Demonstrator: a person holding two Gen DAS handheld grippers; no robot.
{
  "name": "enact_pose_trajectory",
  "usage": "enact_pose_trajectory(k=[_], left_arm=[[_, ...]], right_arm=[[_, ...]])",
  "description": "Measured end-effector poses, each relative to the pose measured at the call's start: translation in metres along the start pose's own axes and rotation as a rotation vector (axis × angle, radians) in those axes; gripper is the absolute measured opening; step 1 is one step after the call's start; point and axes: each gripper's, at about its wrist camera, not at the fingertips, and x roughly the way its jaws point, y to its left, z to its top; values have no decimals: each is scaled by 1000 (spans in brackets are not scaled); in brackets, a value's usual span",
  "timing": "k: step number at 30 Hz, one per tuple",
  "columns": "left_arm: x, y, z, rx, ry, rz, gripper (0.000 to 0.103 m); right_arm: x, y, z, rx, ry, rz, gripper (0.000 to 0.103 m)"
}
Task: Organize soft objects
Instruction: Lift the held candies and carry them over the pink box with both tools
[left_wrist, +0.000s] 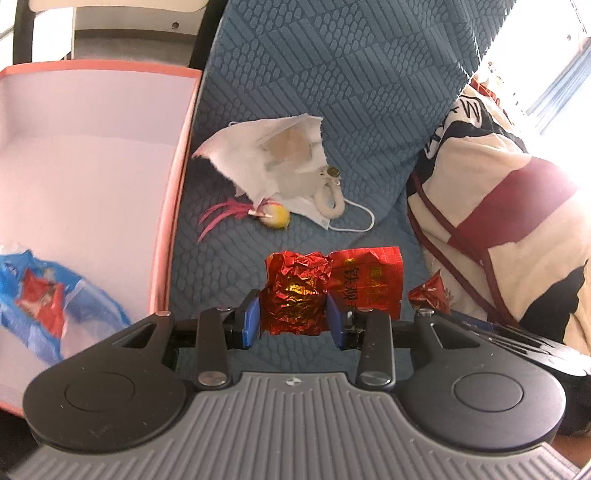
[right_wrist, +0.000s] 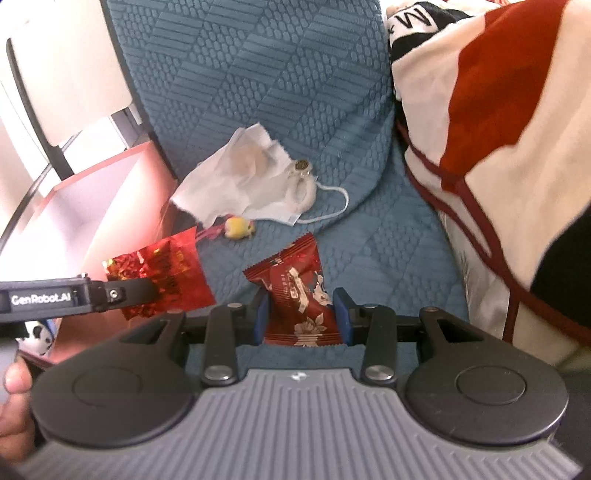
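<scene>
- Carrying two snacks at once, you kept the left hand-held gripper clenched on the crinkled red foil packet, lower centre of frame.
- Your right hand-held gripper grasped the dark red wrapper, probably bound for the pink box at left.

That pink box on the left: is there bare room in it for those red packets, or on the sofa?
The pink box is mostly bare; only a blue bag fills its near corner. The blue sofa is free behind the tissue pile and between that pile and the blanket. It is crowded around the tissue, mask and yellow toy.
</scene>
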Motion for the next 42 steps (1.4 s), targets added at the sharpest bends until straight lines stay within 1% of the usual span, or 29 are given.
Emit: enact_pose_trajectory(k=[3,5,8,13,16,18,22,26,29,34,42], left_arm=[[-4,4,-7,-1,2,8,43],[-8,6,-11,0,6,-7,43],[-14,5,-18,12,2,-7,43],[-26,2,-31,22,2,-25,43],[-34,-2,-36,38,4,-31,43],[-38,-4,-37,28,14,-40,43],[-47,-5,-41,37,9,-4,43],[-58,0,-40,34,8,-6,43],[-71,4,-40,29,-7,-14,43],[-95,11,-41,18,-36,-29,43],[-128,26,-37,15,-83,-5,43]], right_arm=[[-6,4,-9,-8,-7,-8,41],[-11,6,-14,-14,-10,-8,41],[-18,7,-19,-10,-13,-8,41],[-29,13,-20,-36,-26,-15,41],[-33,14,-18,-61,-13,-15,41],[-35,15,-16,-73,-12,-23,41],[-45,22,-17,-94,-18,-30,41],[-56,23,-17,-62,-20,-15,41],[-63,28,-15,-47,-25,-3,41],[-78,46,-10,-80,-52,5,41],[-83,81,-7,-132,-61,53,41]])
